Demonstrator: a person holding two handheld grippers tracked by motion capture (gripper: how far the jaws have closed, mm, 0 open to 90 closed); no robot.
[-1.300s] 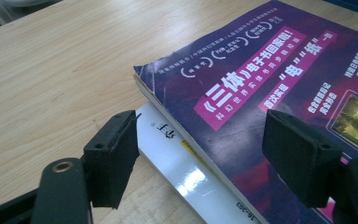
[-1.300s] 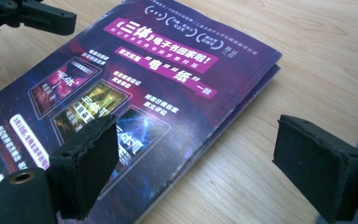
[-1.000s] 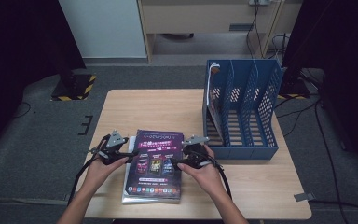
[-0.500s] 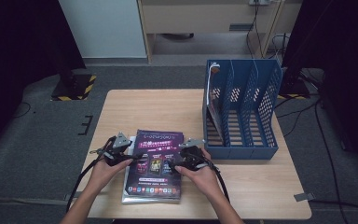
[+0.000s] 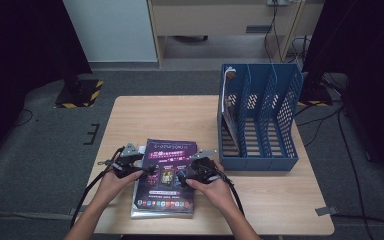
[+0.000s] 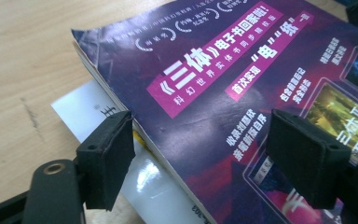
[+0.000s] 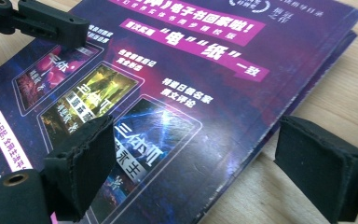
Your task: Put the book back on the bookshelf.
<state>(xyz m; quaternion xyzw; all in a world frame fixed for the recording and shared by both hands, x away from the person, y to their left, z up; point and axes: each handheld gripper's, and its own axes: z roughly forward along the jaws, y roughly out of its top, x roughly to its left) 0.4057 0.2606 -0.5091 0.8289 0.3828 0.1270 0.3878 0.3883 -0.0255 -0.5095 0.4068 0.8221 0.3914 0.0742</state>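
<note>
A purple-covered magazine (image 5: 166, 175) lay flat on top of a small stack of other booklets (image 5: 162, 211) at the lower centre of the high view, on the near part of a pale wooden table (image 5: 155, 117). Two hands came in from the bottom edge, each holding a black two-jaw gripper against an opposite side of the cover.

The left gripper (image 5: 150, 169) sat at the magazine's left edge, in the lower left-centre of the frame. In the left gripper view its jaws stood apart and had just been opening; one pad (image 6: 107, 158) hung beside the magazine's spine at lower left, over a white sheet (image 6: 91, 114) that stuck out from beneath, and the other pad (image 6: 303, 156) hovered above the printed cover (image 6: 205, 84) at right. The edge of the magazine lay between them, not pinched.

The right gripper (image 5: 182, 176) sat on the cover's right half, just below the frame's centre. In the right gripper view its jaws were also spread wide, released: the left pad (image 7: 81, 161) stood over the cover (image 7: 191, 88) and the right pad (image 7: 319, 165) over bare wood beyond the magazine's edge.

A blue slotted file rack (image 5: 260, 117) stood on the table's right side, upper right of the magazine and well apart from it, with one booklet (image 5: 225, 95) upright in its leftmost slot.
</note>
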